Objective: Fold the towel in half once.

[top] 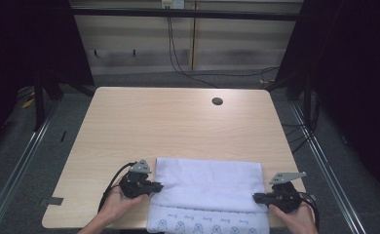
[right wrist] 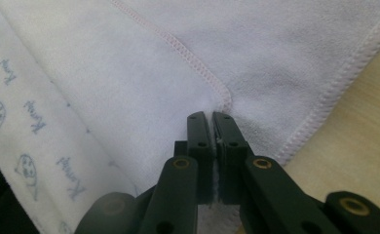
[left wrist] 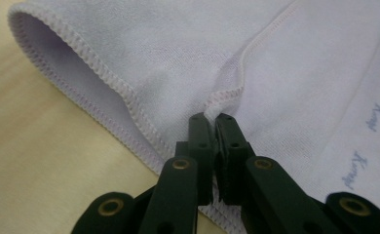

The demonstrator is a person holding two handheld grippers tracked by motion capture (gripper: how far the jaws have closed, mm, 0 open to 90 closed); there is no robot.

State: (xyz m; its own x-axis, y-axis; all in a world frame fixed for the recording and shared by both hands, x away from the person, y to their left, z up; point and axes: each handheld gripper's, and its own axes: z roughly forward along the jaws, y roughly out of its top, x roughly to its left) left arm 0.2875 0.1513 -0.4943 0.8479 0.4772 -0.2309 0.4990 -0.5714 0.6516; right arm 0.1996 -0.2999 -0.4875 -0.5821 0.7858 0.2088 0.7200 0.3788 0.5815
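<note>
A white towel (top: 207, 187) with a pale stitched hem and small blue prints lies folded on the near part of the wooden table (top: 178, 122), its front part hanging over the near edge. My left gripper (top: 157, 186) is shut on the towel's left hem; in the left gripper view the jaws pinch the towel (left wrist: 178, 58) at its hem, at the left gripper (left wrist: 211, 118). My right gripper (top: 256, 197) is shut on the right hem; in the right gripper view the towel (right wrist: 154, 73) is clamped at the right gripper (right wrist: 212, 117). A hand holds each gripper.
A round cable hole (top: 217, 101) sits in the table's far right part. Black cables (top: 188, 73) run along the floor behind the table. Metal rails (top: 22, 161) flank both sides. The table's far half is bare wood.
</note>
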